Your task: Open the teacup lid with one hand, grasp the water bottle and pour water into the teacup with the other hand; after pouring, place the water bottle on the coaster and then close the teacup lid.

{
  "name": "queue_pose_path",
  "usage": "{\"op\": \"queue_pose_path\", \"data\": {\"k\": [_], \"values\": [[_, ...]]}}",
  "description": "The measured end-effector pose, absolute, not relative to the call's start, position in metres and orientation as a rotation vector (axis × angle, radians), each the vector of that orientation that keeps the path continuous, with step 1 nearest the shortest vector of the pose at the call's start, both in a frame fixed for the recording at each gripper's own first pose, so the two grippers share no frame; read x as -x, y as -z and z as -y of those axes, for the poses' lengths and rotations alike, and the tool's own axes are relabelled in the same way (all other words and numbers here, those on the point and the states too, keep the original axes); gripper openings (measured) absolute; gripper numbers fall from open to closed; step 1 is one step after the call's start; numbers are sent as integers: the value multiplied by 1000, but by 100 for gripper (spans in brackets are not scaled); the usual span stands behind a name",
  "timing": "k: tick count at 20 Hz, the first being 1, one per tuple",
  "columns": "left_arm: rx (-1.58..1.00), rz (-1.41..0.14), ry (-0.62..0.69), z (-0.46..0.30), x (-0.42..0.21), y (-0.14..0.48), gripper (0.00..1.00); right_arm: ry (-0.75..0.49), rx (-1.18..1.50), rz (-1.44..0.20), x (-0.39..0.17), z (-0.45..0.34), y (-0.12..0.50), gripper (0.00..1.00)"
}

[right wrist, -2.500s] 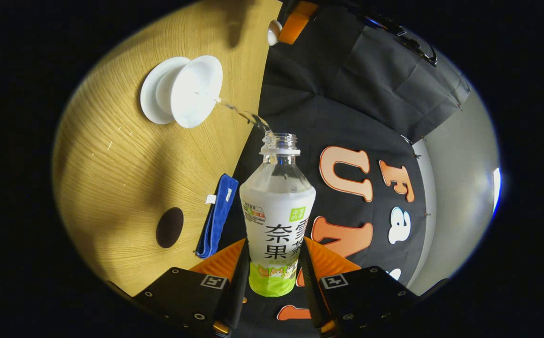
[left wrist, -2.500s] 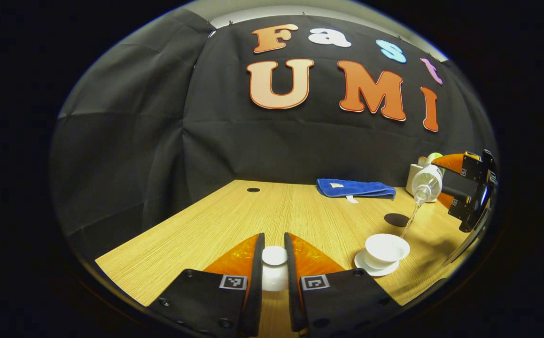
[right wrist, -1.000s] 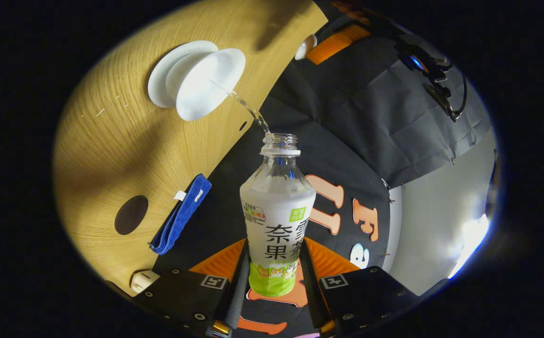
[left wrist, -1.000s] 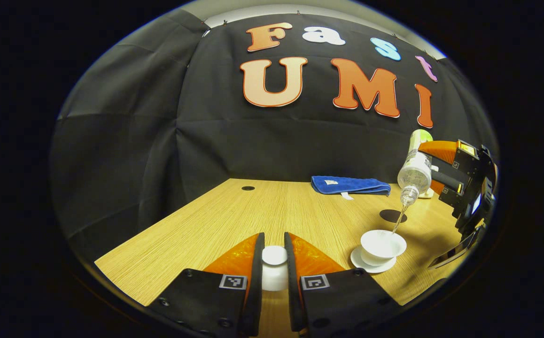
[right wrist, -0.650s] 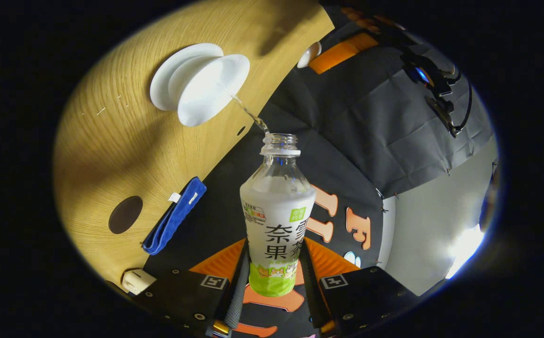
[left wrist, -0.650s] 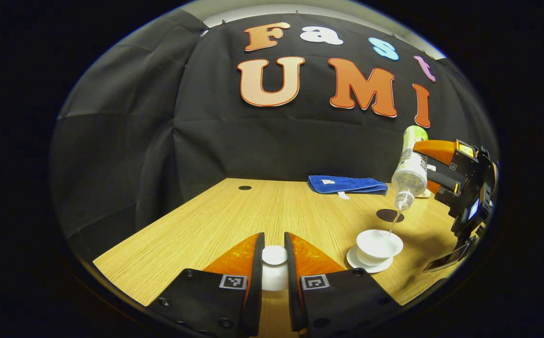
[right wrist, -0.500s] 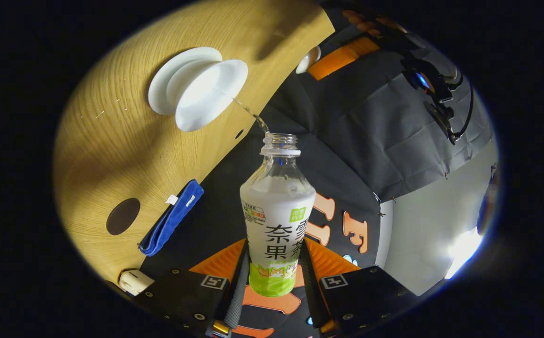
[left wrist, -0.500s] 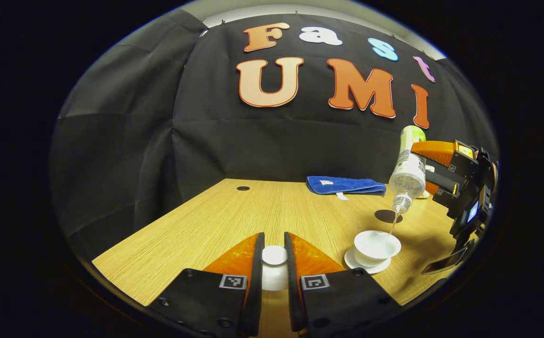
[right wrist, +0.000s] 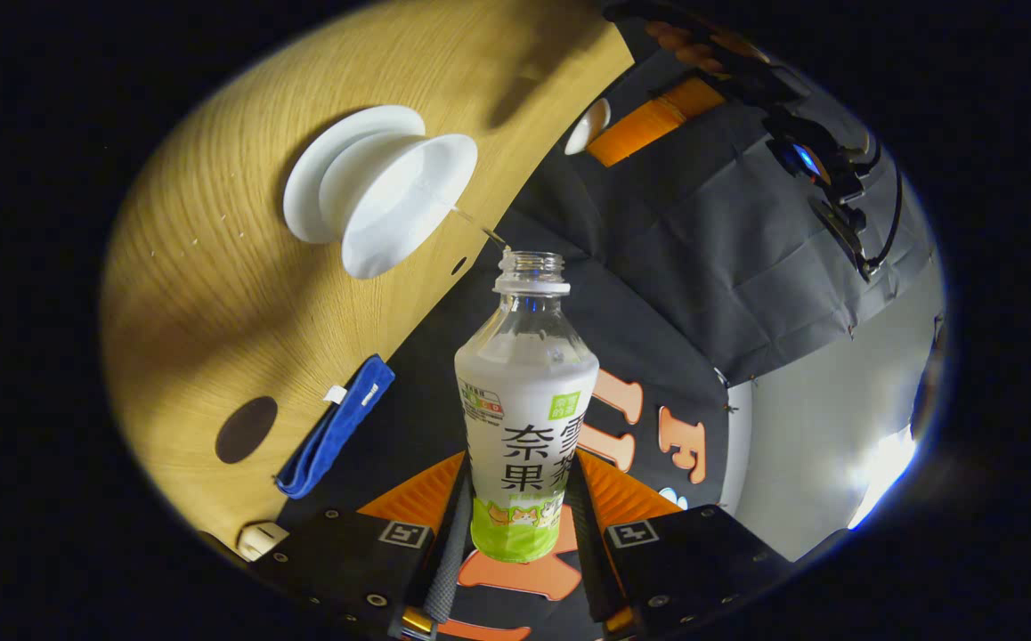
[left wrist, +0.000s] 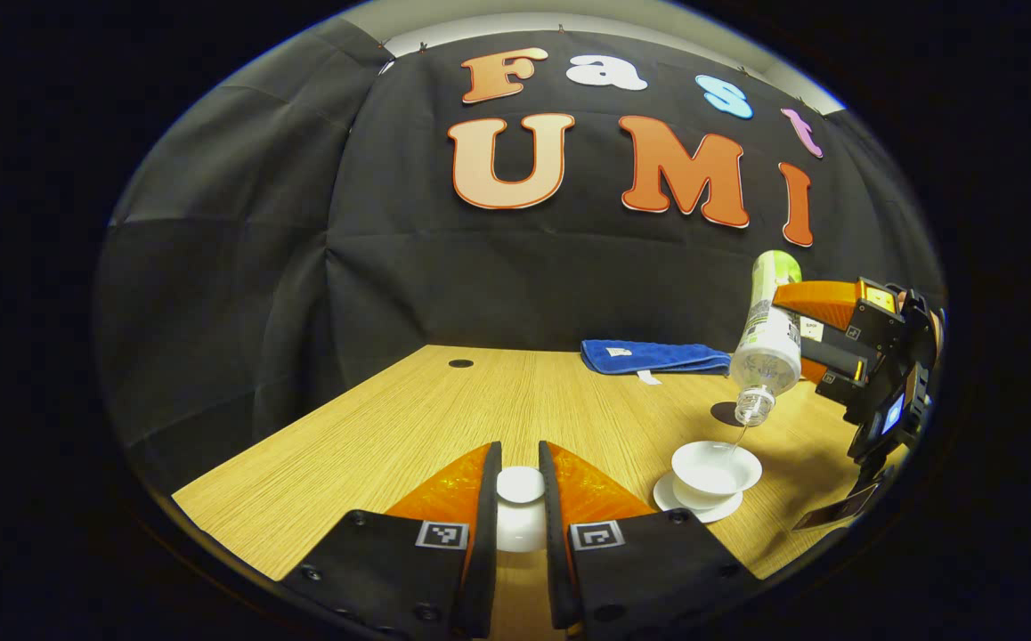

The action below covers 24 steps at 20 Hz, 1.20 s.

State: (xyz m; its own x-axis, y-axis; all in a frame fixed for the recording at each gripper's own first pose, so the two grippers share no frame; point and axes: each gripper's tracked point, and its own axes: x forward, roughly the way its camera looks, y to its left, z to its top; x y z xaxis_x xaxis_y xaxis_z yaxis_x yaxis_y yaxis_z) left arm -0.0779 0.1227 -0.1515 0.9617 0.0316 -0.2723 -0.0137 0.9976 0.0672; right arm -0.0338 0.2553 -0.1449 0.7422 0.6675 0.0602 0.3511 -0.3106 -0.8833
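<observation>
in the right gripper view we have our right gripper [right wrist: 515, 499] closed on the water bottle [right wrist: 524, 418], a finger pressed to each side of its lower label; the bottle's long axis runs straight out along the fingers, its open, capless neck pointing away from us and down toward the teacup [right wrist: 409, 200]; in the left gripper view the same bottle [left wrist: 767, 343] is tipped steeply, base high, mouth low and just above the cup [left wrist: 716, 470], with a thin thread of water between them; the wrap carries printed characters and a green band, which we leave unread; our left gripper [left wrist: 520, 499] is closed on the white teacup lid [left wrist: 520, 507], held near the table's [left wrist: 409, 427] front edge, well apart from the cup; the cup stands open on its white saucer [left wrist: 701, 507]; just behind it lies the dark round coaster [left wrist: 729, 412]; farther back a folded blue cloth [left wrist: 653, 356] lies against the wall; a small white box [right wrist: 259, 537] sits at the table's corner.
</observation>
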Motion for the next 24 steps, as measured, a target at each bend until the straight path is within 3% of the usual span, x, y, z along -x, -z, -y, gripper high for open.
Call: {"op": "queue_pose_path", "data": {"k": [6, 10, 12, 18, 24], "values": [[-68, -255, -16, -118, 76, 144, 28, -413, 1836, 710, 34, -265, 173, 58], [-42, -222, 4, -111, 73, 136, 28, -427, 1702, 577, 23, -257, 180, 58], [-43, -219, 14, -106, 69, 135, 24, -409, 1609, 528, 17, -249, 176, 58], [-40, -137, 75, -70, 58, 102, 28, -386, 1286, 334, -6, -217, 153, 58], [-31, -103, 140, -28, 51, 91, 28, -308, 926, 275, -28, -192, 117, 58]]}}
